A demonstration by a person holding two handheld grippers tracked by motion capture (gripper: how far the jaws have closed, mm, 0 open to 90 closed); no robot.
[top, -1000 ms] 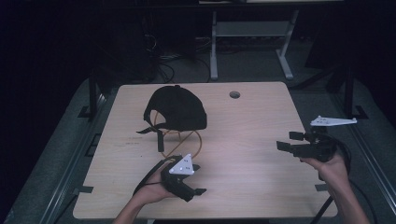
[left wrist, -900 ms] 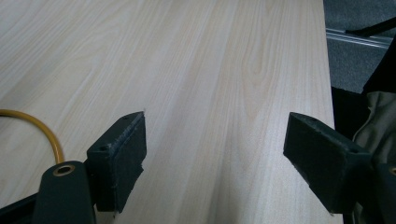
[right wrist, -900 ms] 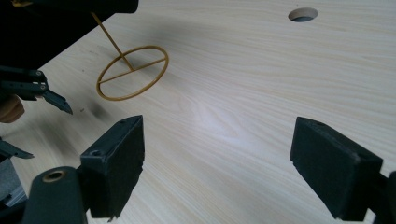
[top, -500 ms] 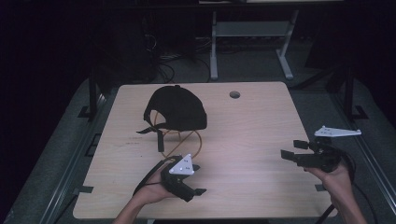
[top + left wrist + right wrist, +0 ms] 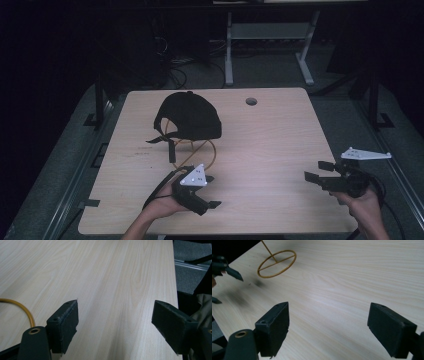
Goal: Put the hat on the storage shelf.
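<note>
Left gripper (image 5: 209, 192): jaws spread wide, empty, low over tabletop (image 5: 280, 150) near front edge, left of centre. Right gripper (image 5: 316, 171): jaws wide, empty, at right edge toward front corner. Black cap (image 5: 190, 116): rests on yellow wire stand (image 5: 200, 150), back-left part of tabletop, straight beyond left gripper, toward far edge. Left gripper nearer; right well apart.
</note>
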